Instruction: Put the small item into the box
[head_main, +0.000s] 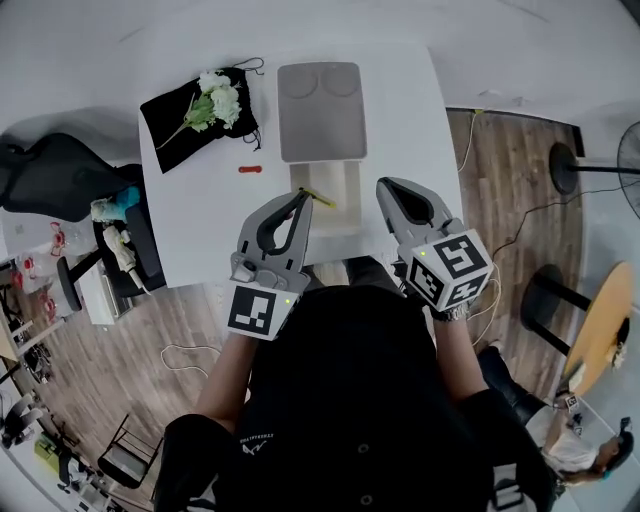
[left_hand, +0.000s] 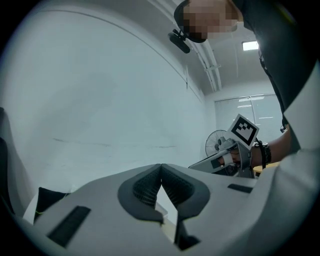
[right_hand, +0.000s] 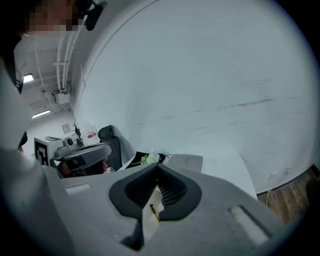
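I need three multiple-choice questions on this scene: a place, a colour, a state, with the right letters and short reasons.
1. Where does the red thing lie?
A) on the table, between the black cloth and the box
B) inside the box
C) on the floor

2. What colour are the flowers?
A) red
B) white
C) blue

3. How do the jaws of the right gripper stand?
A) wide apart
B) shut on the red thing
C) together, nothing between them

1 A: it lies on bare tabletop beside the box.
2 B: the petals are white.
3 C: its own view shows the tips meeting.
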